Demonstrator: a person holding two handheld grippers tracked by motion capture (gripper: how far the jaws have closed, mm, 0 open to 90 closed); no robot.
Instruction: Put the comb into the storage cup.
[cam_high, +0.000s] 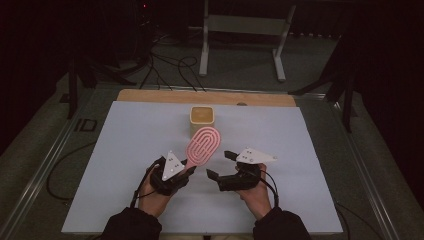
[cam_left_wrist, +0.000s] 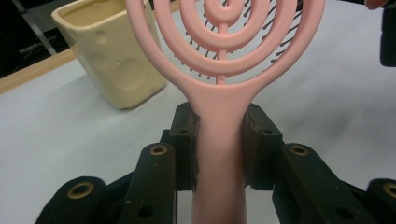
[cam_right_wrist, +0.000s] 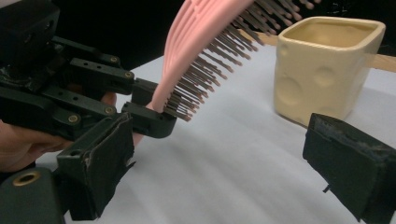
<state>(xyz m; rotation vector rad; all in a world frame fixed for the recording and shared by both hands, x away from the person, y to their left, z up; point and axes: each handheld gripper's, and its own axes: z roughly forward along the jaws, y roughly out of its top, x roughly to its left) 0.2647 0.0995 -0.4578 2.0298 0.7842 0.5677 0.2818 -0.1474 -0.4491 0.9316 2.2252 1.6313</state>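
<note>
A pink hairbrush with an oval ringed head and dark bristles is held off the table by its handle. My left gripper is shut on that handle, its pads pressing on both sides. The brush head tilts up toward a cream square cup that stands upright on the white table sheet; the cup is empty inside as far as I see. My right gripper stands open just right of the brush, nothing between its pads.
A wooden strip runs along the table's far edge. Beyond it are a white metal stand and loose cables on the floor. The sheet has free room left and right of both hands.
</note>
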